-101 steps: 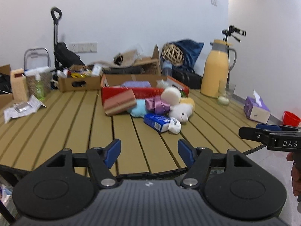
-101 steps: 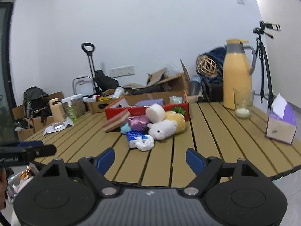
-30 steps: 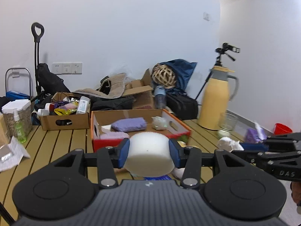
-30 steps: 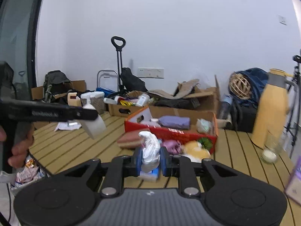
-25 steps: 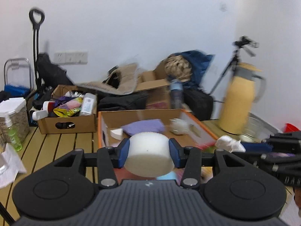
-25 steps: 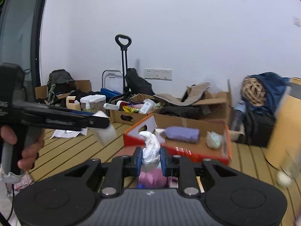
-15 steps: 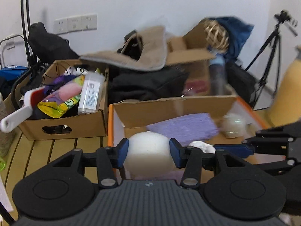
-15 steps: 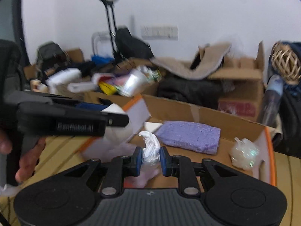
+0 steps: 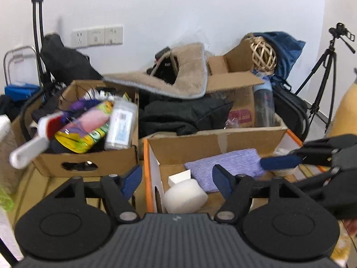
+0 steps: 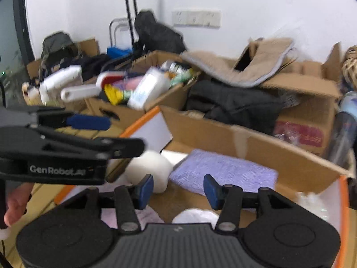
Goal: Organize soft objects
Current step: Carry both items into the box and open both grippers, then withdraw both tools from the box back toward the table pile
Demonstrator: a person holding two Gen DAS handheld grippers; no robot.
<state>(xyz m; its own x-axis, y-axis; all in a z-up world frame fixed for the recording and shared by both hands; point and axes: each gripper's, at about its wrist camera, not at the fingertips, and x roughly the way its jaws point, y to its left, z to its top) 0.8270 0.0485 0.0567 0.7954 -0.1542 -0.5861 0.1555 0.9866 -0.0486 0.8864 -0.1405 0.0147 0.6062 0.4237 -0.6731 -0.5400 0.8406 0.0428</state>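
Risk noted: my two grippers were crowded over the orange-edged box [image 9: 223, 138], the right gripper [image 10: 178, 186] crossing just in front of the left gripper [image 9: 177, 177]; lifting out carelessly could knock them together or snag the box wall. The white sponge [image 9: 185, 197] lay loose in the near left corner, just beside the purple cloth [image 9: 225, 165], and looked free to roll. The white crumpled bag [image 10: 196, 216] sat below my right fingers. Both grippers stood spread and empty, angled down into the box.
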